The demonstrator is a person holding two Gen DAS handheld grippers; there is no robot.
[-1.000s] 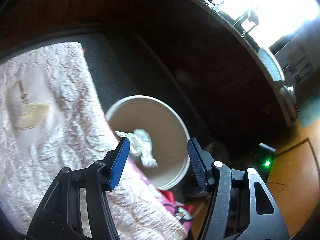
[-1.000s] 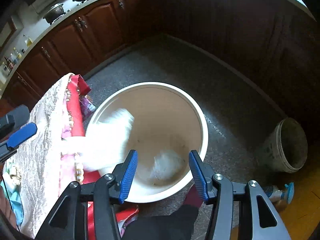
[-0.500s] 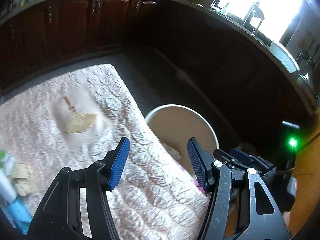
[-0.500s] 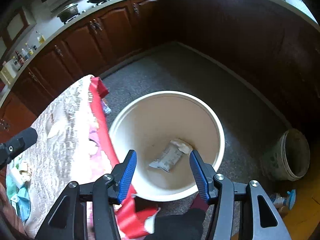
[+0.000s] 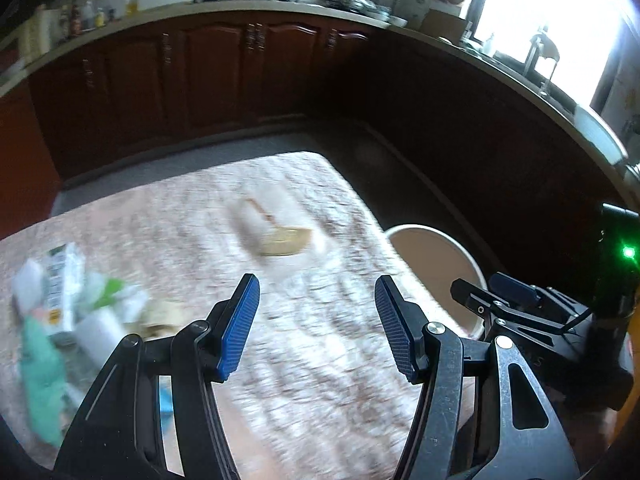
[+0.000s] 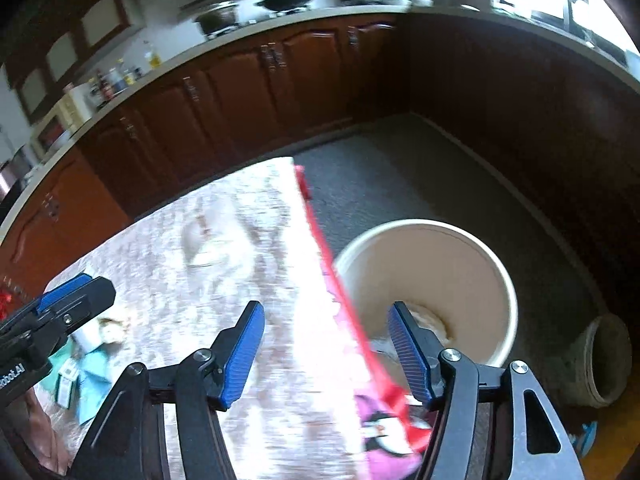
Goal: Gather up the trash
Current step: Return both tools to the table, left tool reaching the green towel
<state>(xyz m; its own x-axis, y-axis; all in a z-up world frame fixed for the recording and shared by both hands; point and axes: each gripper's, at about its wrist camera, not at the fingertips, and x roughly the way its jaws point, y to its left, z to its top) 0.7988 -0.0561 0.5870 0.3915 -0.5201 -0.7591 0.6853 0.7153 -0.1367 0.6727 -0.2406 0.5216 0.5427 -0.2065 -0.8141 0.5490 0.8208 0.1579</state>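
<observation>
Trash [image 5: 64, 300] lies in a blurred heap of white, green and teal wrappers and crumpled paper on the near left part of the table, which is covered by a pale pink quilted cloth [image 5: 312, 320]; the right wrist view shows the same heap [image 6: 88, 364] at its lower left, just under the other tool. More crumpled white paper [image 6: 434, 320] sits at the bottom of the cream bucket [image 6: 476, 248] standing on the grey floor just beside the table's right edge, where a red trim [image 6: 332, 276] hangs down. The left gripper [image 5: 316, 324] hovers over the cloth with its blue-padded jaws spread wide and nothing between them. The right gripper [image 6: 326, 348] is likewise wide open and empty, straddling the table edge, one finger over the cloth and the other over the bucket. A small tan hand broom [image 5: 280, 236] lies on the cloth farther back. A second, dirty grey bucket [image 6: 604, 360] stands on the floor near the cream one, slightly apart from it.
</observation>
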